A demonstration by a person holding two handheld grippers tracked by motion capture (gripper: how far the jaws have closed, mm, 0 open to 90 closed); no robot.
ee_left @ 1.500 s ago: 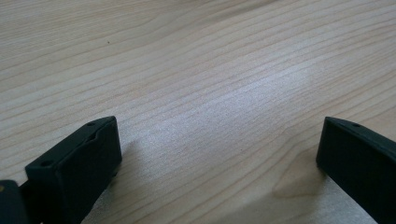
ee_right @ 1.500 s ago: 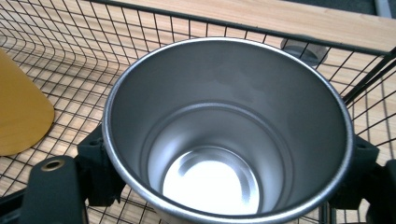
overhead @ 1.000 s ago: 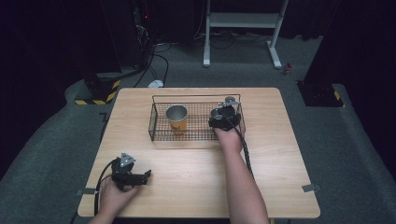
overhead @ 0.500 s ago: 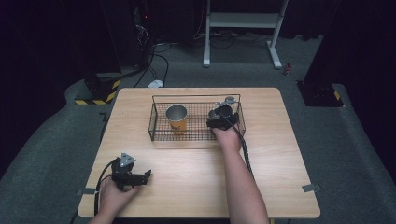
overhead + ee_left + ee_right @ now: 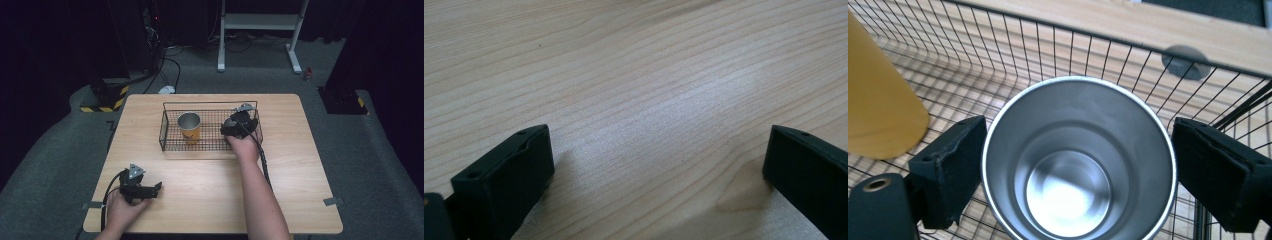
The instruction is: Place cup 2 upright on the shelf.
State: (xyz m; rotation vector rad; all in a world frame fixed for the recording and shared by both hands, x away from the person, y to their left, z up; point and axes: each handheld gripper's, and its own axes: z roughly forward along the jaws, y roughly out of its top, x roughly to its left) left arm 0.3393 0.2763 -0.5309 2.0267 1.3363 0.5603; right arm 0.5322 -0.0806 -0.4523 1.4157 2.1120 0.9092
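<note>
— While the left tongs [image 5: 156,187] rest low on the worktop [image 5: 210,190], well short of the wire basket [image 5: 170,142], how do their jaws stand?

— Wide apart, with bare wood grain between them and nothing gripped.

— And the right tongs [image 5: 1073,165]?

— They reach into the basket's right end. A steel cup [image 5: 1075,160] stands upright there, mouth up, between the two jaws; the left pad sits just against the rim, the right pad shows a slight gap, so the jaws are spread around it rather than clamped.

— What else is in the basket?

— An orange cup [image 5: 190,127] with a steel rim stands toward its left half, apart from the steel cup.
</note>
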